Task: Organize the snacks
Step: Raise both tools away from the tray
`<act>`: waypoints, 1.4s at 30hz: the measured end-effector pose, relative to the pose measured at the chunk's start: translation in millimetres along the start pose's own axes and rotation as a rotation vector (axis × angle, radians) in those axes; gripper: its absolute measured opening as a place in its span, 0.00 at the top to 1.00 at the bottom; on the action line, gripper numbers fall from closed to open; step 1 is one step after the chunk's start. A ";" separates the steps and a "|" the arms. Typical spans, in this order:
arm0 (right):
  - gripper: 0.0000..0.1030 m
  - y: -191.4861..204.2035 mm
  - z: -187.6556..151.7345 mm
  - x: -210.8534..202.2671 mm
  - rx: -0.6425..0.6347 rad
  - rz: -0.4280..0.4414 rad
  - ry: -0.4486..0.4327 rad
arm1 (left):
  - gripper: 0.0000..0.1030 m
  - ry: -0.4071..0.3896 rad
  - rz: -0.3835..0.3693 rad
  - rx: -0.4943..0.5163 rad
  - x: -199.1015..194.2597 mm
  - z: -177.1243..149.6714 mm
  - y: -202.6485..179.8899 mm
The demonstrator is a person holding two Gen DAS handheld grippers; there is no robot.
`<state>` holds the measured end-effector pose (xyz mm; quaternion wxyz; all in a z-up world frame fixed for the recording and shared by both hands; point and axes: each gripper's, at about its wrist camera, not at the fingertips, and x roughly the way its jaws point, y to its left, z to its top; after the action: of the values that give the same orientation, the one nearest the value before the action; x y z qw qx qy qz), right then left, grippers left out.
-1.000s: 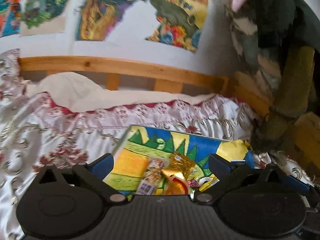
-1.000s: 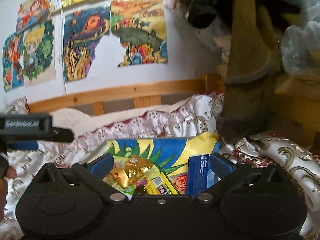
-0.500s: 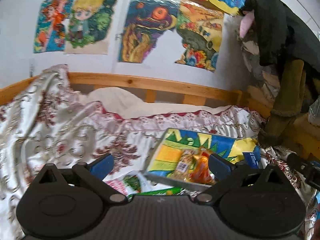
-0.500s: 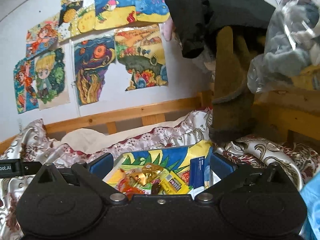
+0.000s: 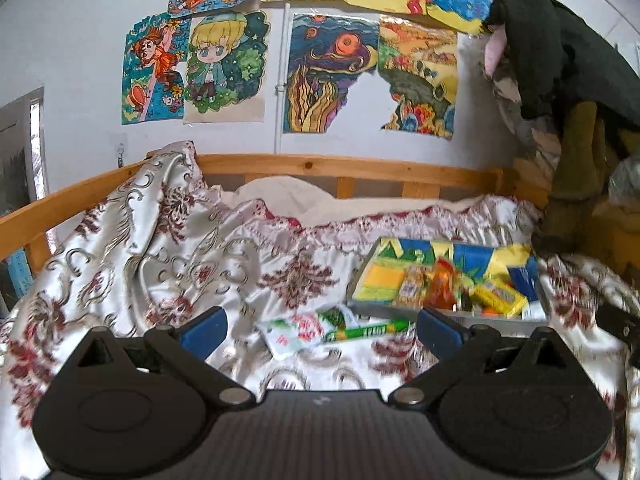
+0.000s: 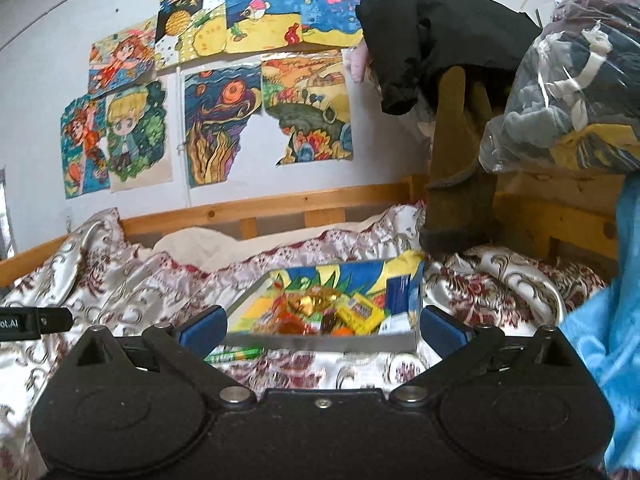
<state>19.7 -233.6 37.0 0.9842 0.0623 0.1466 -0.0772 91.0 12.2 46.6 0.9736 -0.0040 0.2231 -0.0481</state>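
A shallow grey tray point(image 5: 444, 314) lined with a colourful drawing sits on the patterned bedspread point(image 5: 160, 264), its long side running left to right across both views, well short of the wooden bed rail point(image 5: 352, 168). It holds a heap of snacks: a yellow packet point(image 6: 360, 314) lying at a slant, a gold foil wrapper point(image 6: 316, 300), an orange wrapper point(image 5: 440, 290), a small dark one and a blue box point(image 6: 400, 294) standing upright against the right wall. The print on them is too small or blurred to read. Outside the tray, just in front of its near left corner, a slim green stick pack point(image 5: 366, 330) lies flat with its long axis running left to right, slightly raised toward the right, and a white-and-green sachet point(image 5: 298, 330) lies touching or just beside its left end. The left gripper point(image 5: 322, 328) hangs above these two loose packs with its blue-tipped fingers point(image 5: 202, 330) wide apart and nothing between them. The right gripper point(image 6: 320, 326) faces the tray's near wall, fingers likewise spread and empty. At the left edge of the right wrist view part of the other tool shows, with the letters "ot.AI". Children's drawings point(image 6: 224, 124) cover the wall behind the bed, and dark clothes point(image 6: 440, 32) hang at the right.
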 end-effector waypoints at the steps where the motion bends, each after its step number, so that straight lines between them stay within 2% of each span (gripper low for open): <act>1: 0.01 1.0 -2.6 -4.1 -0.003 -0.001 0.007 | 0.00 0.010 0.000 0.009 -4.0 -4.3 0.0; 5: 0.01 3.7 -11.7 -17.4 -0.006 -0.008 0.031 | 0.00 0.026 0.035 0.058 -17.6 -17.7 -0.6; 15: 0.01 9.5 -25.8 -36.7 -0.037 -0.015 0.070 | 0.00 0.041 0.050 0.041 -33.0 -28.5 5.4; 22: 0.01 13.8 -31.5 -38.3 -0.055 -0.009 0.099 | 0.00 0.039 0.110 0.121 -33.4 -32.5 -2.5; 25: 0.01 14.9 -32.2 -37.8 -0.059 -0.010 0.099 | 0.00 0.030 0.108 0.137 -34.5 -32.6 -5.0; 34: 0.01 17.9 -33.8 -30.7 -0.073 -0.009 0.122 | 0.00 0.094 0.109 0.129 -24.0 -31.1 -1.4; 42: 0.01 22.2 -34.7 -22.7 -0.089 -0.004 0.145 | 0.00 0.162 0.105 0.165 -11.7 -26.1 0.3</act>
<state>-7.6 -203.7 13.0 0.9727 0.0235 0.2208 -0.0676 69.1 14.0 28.2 0.9506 0.0919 0.2961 -0.0153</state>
